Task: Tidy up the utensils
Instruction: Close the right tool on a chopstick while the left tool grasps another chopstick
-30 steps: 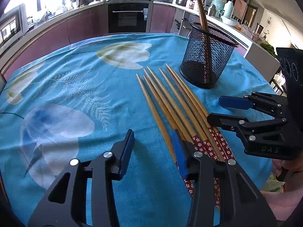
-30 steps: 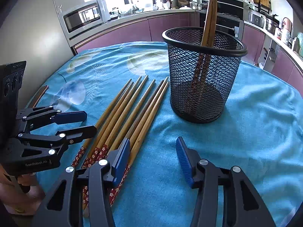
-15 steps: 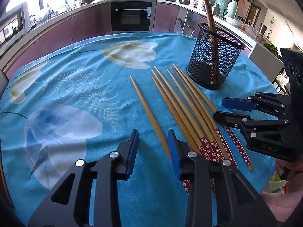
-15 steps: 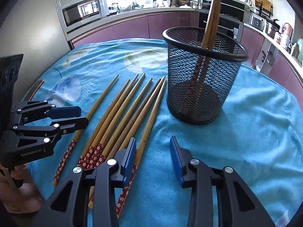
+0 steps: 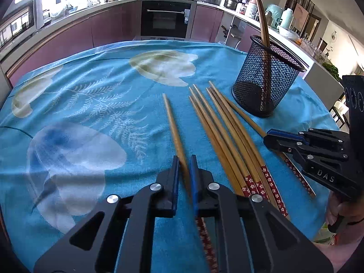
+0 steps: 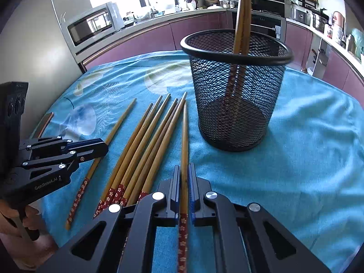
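Note:
Several bamboo chopsticks with red flowered ends (image 5: 227,136) lie side by side on the blue tablecloth (image 5: 91,104). My left gripper (image 5: 184,166) is shut on one chopstick (image 5: 174,127) set apart to their left. My right gripper (image 6: 184,175) is shut on another chopstick (image 6: 184,134) at the right of the row (image 6: 141,141). A black mesh cup (image 6: 236,91) stands just beyond, with two chopsticks (image 6: 242,11) upright in it. The cup also shows in the left wrist view (image 5: 266,77). Each gripper appears in the other's view: the right one (image 5: 270,138) and the left one (image 6: 100,147).
The table's near edge lies just behind both grippers. Kitchen counters, an oven (image 5: 166,20) and a microwave (image 6: 93,25) ring the far side. A hand (image 6: 13,218) holds the left gripper's handle.
Both grippers closed from open, each onto one chopstick. The left one's chopstick has been drawn away from the row to the left; the right one's chopstick swung out to the right.

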### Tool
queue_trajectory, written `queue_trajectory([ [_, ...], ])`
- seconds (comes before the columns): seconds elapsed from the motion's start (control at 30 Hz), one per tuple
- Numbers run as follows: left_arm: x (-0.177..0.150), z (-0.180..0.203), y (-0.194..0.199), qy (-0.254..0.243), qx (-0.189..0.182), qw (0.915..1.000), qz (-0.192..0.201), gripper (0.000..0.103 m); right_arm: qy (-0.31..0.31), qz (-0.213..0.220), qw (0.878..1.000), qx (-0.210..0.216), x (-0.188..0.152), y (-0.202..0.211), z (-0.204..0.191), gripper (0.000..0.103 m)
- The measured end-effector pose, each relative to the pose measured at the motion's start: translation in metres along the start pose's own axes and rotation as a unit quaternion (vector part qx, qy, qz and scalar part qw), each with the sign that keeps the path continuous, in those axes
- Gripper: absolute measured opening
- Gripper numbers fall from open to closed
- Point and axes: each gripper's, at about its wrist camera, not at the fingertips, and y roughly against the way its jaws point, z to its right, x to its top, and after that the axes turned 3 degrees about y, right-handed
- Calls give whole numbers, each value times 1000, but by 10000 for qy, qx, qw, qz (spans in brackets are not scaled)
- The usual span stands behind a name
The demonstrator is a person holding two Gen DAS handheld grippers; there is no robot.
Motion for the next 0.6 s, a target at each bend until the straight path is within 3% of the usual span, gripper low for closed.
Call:
queue_trajectory([
  [0.3,-7,9,19,-202,-398,9989,165,8,121,162,9991,370,-4,17,-1,6],
  [0.6,-12,13,12,-284,-520,9982,21,8,-99,358,9980,508,-7,27,6,6],
])
